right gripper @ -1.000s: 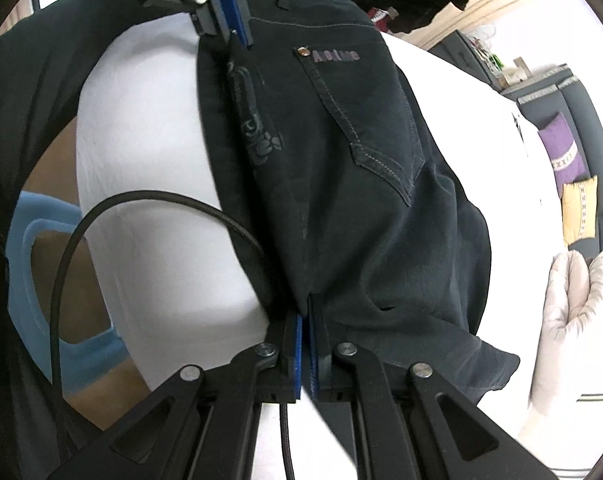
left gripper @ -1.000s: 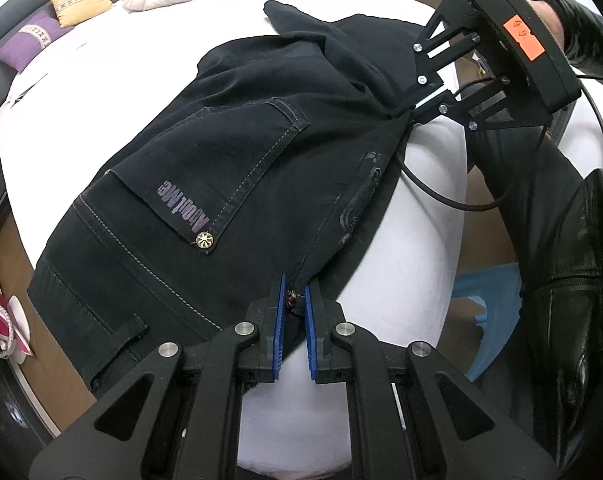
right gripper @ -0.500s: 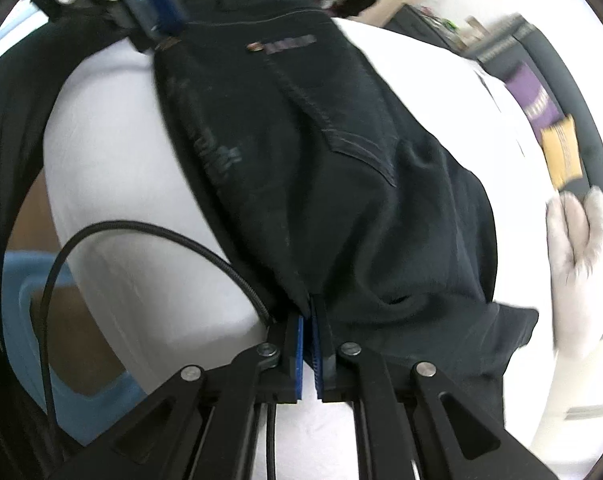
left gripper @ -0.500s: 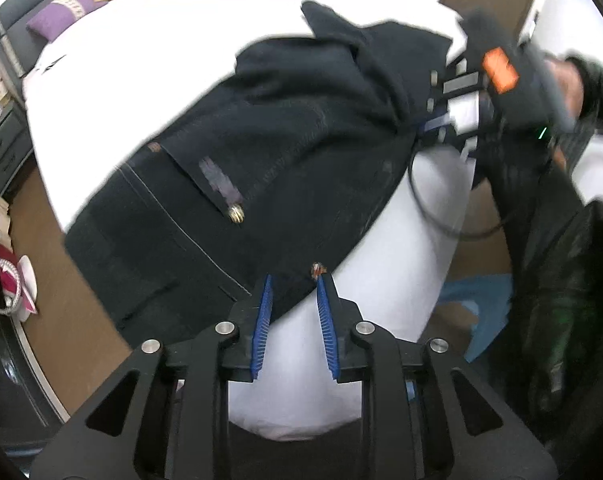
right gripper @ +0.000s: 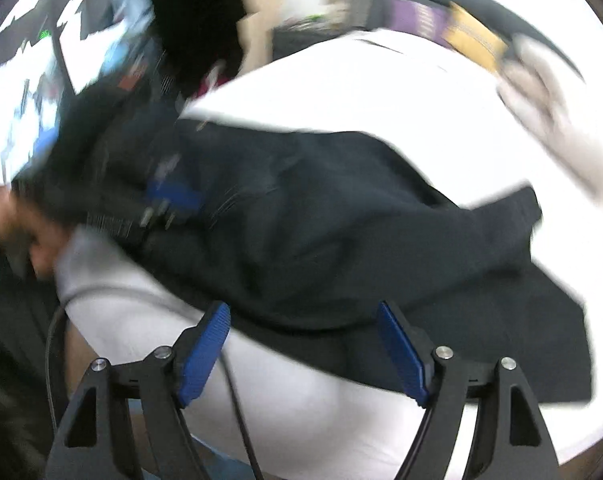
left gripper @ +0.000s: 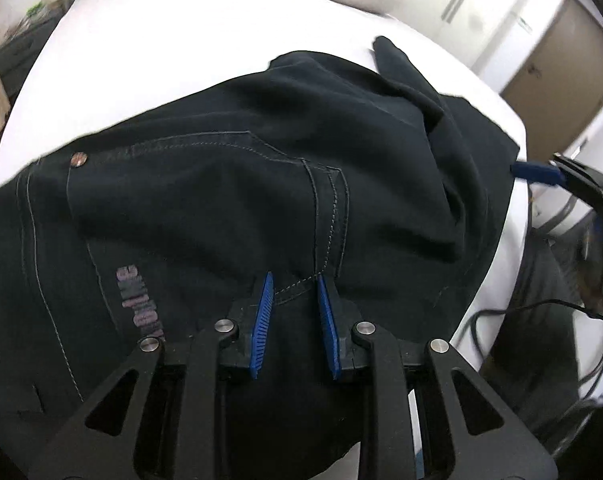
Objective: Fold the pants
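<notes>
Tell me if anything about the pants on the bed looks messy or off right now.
Yes. The pants lie rumpled on the bed: thick creases bunch at their right side, and one corner sticks out askew. Both the left gripper and right gripper are open.

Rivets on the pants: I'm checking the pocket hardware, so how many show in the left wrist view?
1: a copper rivet at the pocket corner, upper left on the pants. Others may be hidden under folds.
</notes>
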The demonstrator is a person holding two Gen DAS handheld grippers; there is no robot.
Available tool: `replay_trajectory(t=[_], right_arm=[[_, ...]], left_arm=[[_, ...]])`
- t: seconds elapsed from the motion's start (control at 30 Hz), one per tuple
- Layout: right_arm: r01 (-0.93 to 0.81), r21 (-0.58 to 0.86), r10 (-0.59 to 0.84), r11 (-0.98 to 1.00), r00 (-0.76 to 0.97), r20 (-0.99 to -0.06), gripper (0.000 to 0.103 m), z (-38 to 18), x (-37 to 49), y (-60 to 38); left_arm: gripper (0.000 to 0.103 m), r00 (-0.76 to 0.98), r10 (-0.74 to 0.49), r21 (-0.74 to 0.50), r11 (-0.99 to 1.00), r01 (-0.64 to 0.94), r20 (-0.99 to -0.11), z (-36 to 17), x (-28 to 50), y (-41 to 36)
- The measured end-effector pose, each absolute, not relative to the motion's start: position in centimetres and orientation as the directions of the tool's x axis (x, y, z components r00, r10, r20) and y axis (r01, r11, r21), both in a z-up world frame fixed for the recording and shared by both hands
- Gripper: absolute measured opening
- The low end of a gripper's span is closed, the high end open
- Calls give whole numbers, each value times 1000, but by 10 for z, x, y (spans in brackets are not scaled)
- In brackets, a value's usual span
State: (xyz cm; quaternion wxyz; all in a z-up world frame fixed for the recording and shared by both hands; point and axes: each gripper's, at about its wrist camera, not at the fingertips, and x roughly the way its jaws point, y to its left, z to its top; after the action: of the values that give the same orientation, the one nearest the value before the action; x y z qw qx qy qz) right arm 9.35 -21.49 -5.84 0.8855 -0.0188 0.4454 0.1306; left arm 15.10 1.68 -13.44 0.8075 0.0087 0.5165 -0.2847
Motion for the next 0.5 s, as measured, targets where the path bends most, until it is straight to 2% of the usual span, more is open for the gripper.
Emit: replay_trajectory(t=[0.07,0.13,0.23,0.3,0.5], right_arm=[[-55,285,259,957,607,-751,71,-51,116,-281],[98,465,283,880,678,-678,58,-47,136,-345],[223,646,300,730,745,-596,51,-55,170,-413],[246,708,327,662,755,-568,46,-66,192,-435],[385,755,357,531,706,-612,45,-117,243,-461]], left_arm=[[22,304,-450,-282,840,463,-840,-135,151,15],[22,298,-452,-291,842,455,-841,-134,151,15],[22,287,-462,-319,845,429,-839,-133,153,17],[22,284,-466,-330,847,418,-838,-134,155,17],[22,269,-482,-362,845,393,-834,-134,157,19]])
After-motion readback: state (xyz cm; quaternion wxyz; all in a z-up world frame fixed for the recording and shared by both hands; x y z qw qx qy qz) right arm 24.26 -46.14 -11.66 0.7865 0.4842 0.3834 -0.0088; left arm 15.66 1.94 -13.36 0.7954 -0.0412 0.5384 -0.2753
